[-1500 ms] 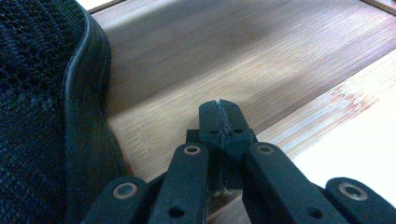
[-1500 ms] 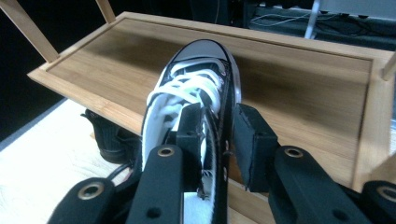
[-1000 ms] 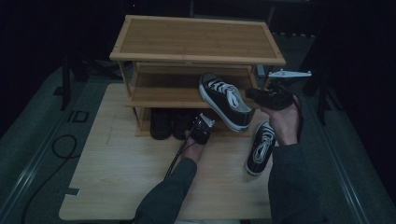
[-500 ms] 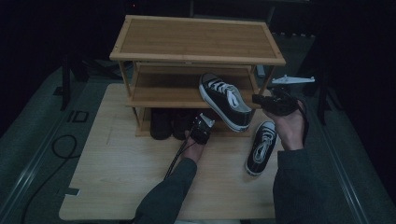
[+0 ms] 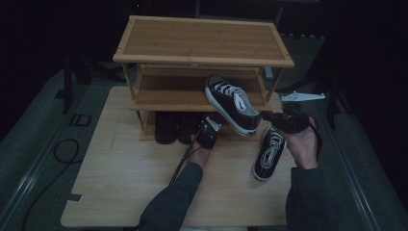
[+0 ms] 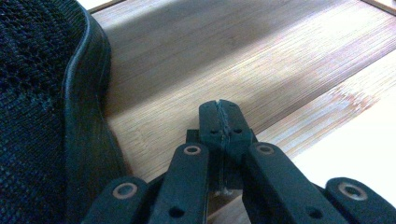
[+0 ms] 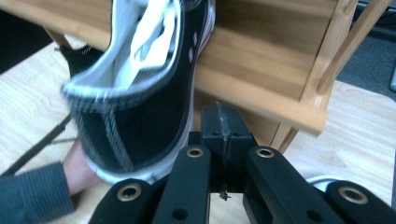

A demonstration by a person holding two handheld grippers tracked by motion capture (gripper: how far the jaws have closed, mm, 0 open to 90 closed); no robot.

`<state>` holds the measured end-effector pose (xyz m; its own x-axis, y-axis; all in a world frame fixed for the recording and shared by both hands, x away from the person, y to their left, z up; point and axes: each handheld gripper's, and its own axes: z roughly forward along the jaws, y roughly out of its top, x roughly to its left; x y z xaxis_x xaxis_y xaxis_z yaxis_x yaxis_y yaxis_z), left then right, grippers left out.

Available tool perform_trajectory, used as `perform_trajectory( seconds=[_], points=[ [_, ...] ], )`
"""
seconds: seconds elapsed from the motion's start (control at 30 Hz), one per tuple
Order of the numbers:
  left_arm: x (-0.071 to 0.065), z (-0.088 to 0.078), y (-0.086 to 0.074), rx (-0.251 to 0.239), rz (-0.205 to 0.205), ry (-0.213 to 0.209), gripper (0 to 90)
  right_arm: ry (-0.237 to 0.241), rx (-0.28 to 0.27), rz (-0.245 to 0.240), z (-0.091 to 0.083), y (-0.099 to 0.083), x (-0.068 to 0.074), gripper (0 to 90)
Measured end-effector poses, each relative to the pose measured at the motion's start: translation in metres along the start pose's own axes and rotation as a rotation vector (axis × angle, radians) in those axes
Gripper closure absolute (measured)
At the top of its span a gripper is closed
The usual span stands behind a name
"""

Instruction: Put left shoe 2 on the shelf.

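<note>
Black-and-white sneaker (image 5: pixel 233 105) lying tilted on the rack's (image 5: pixel 202 36) middle shelf, heel overhanging the front edge, right gripper (image 5: pixel 267 116) just beside the heel, jaws closed on nothing, left gripper (image 5: pixel 208 131) below at the bottom shelf, jaws pressed together, empty, second sneaker (image 5: pixel 268 153) on the table (image 5: pixel 120 173).

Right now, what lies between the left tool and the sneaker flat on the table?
In the high view, bare table lies between left tool and flat sneaker.
</note>
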<state>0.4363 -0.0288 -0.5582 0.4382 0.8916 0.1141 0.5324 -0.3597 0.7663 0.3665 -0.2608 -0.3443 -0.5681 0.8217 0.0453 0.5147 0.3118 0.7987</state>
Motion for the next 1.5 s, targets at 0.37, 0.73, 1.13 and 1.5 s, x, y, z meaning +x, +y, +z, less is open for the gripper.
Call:
perform_trajectory(
  seconds=[0.37, 0.73, 1.13, 1.5],
  points=[
    [0.0, 0.0, 0.0, 0.0, 0.0, 0.001, 89.3, 0.033, 0.037, -0.05, -0.01, -0.024, 0.014, 90.0],
    [-0.001, 0.0, 0.0, -0.007, -0.01, 0.005, 89.6, 0.077, 0.061, -0.123, -0.011, -0.032, 0.035, 90.0],
    [-0.001, 0.0, 0.0, -0.001, 0.003, 0.011, 89.8, 0.091, 0.065, -0.13, -0.007, -0.029, 0.037, 90.0],
    [-0.003, 0.0, 0.0, -0.003, 0.003, 0.018, 90.0, 0.125, 0.042, -0.15, -0.003, -0.024, 0.046, 90.0]
  ],
)
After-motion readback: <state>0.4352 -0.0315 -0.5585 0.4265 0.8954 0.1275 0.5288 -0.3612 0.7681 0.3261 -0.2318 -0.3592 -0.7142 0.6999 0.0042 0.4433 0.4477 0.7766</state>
